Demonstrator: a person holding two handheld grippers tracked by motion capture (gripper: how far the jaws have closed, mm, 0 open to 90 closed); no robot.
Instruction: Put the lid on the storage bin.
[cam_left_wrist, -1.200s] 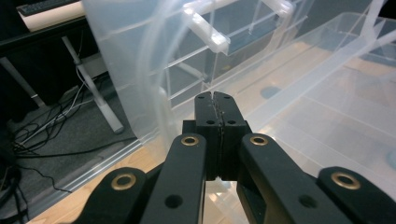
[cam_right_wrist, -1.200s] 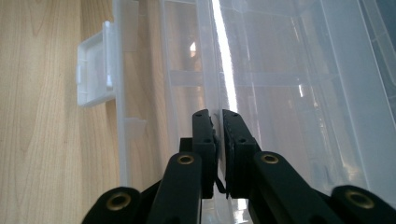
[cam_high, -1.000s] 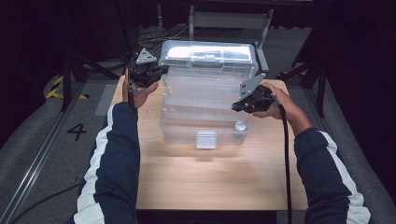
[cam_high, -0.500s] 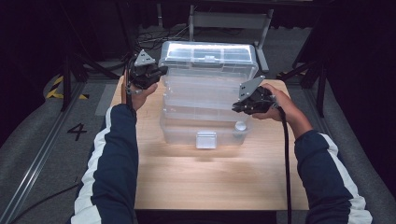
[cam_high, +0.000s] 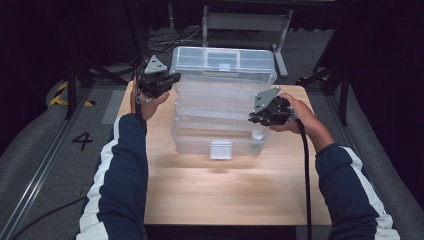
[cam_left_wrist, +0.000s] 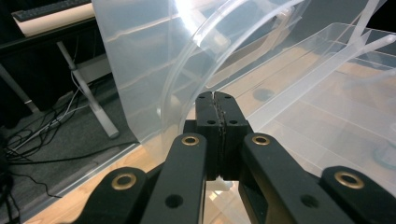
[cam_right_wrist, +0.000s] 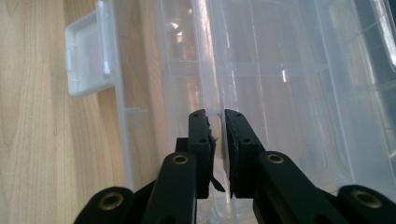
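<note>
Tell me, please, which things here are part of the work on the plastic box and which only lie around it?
In the work:
- clear plastic tiered box, lid raised
- left gripper at the box's left side
- right gripper at a tray edge
- white front latch

Only around:
- wooden table
- floor cables
- metal stand behind the table
- floor mark "4"

So the main change is the left gripper (cam_high: 161, 80): a second ago it sat lower at the left side of the clear plastic box (cam_high: 222, 102), and now it's crept up and a touch right in the high view, ending up right at the left end of the lid (cam_high: 223, 62) in the upper middle of the frame. The lid looks like it's tipped up a bit more than before, though the glare on the clear plastic makes that hard to call. The right gripper (cam_high: 257, 118) has maybe nudged up a hair along the box's right edge.
</note>
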